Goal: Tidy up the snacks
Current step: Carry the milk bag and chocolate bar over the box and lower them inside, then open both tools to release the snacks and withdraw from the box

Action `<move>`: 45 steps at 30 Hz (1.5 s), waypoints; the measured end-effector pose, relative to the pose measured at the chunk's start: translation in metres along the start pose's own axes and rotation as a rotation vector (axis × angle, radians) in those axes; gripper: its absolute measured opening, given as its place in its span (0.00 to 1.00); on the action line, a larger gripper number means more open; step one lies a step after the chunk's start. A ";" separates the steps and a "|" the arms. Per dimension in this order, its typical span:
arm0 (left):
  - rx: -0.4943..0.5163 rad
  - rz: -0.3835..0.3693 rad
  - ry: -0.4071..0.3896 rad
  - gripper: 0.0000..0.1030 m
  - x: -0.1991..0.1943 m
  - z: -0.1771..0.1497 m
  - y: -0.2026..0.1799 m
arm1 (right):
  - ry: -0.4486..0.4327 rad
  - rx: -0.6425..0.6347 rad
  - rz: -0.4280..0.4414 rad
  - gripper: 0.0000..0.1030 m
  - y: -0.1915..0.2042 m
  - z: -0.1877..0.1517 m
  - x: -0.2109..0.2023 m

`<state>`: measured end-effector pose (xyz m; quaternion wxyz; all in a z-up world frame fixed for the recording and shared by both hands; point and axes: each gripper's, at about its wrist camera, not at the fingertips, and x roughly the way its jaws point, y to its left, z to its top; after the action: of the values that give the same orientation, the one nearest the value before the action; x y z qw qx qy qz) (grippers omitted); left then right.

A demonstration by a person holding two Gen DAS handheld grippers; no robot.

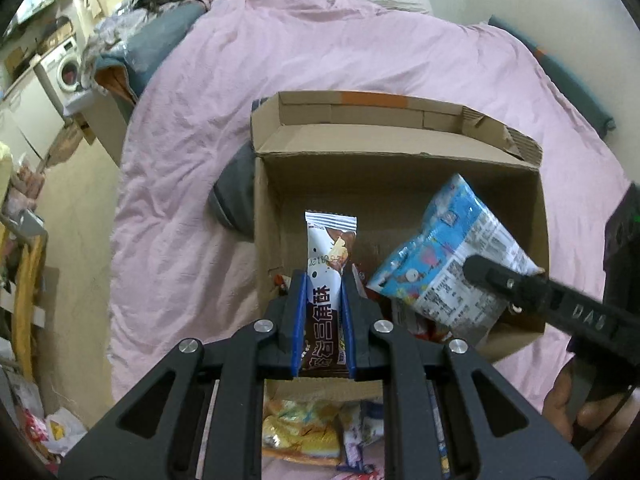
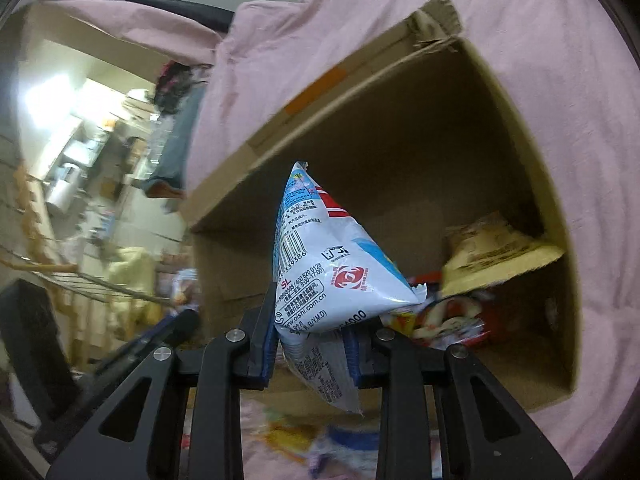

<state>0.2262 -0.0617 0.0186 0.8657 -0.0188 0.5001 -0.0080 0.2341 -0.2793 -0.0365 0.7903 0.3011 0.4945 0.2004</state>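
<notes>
We see the left gripper (image 1: 323,300) clamped on a brown-and-white snack bar (image 1: 329,276) over the cardboard box (image 1: 400,176). The right gripper (image 2: 312,344) pinches a blue-and-white snack bag (image 2: 320,264), which juts above the same box.

Matt cardboard box (image 1: 400,184), glossy plastic wrappers (image 2: 320,264), pink cloth (image 1: 320,52).

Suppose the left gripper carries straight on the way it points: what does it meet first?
Probably the cardboard box: the left gripper, shut on the wafer bar, aims into it, likely at the bare floor.
</notes>
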 end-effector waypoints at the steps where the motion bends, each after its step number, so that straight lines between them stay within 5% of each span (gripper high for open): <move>1: -0.002 0.008 0.000 0.13 0.004 0.001 0.000 | 0.005 0.000 -0.021 0.28 -0.001 0.002 0.003; 14: 0.028 0.031 0.039 0.13 0.043 0.003 -0.013 | 0.024 0.028 -0.028 0.31 0.000 0.001 0.014; 27: 0.059 0.025 0.004 0.14 0.030 0.006 -0.011 | -0.041 -0.054 -0.030 0.32 0.015 0.001 0.002; 34: 0.072 0.030 -0.018 0.14 0.020 0.006 -0.013 | -0.070 -0.160 -0.146 0.37 0.029 0.005 -0.009; 36: 0.075 0.036 -0.021 0.24 0.019 0.006 -0.013 | -0.076 -0.161 -0.153 0.64 0.030 0.006 -0.012; 37: 0.078 0.046 -0.028 0.32 0.018 0.005 -0.014 | -0.084 -0.161 -0.155 0.68 0.030 0.006 -0.015; 39: 0.081 0.069 -0.042 0.71 0.016 0.005 -0.015 | -0.105 -0.164 -0.140 0.72 0.032 0.007 -0.020; 42: 0.068 0.081 -0.058 0.80 0.014 0.005 -0.014 | -0.152 -0.192 -0.193 0.89 0.036 0.007 -0.027; 45: 0.064 0.084 -0.049 0.80 0.013 0.005 -0.014 | -0.161 -0.169 -0.180 0.90 0.032 0.009 -0.031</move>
<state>0.2375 -0.0761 0.0105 0.8774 0.0295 0.4786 0.0128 0.2285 -0.2770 0.0085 0.8647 0.2028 0.4360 0.1451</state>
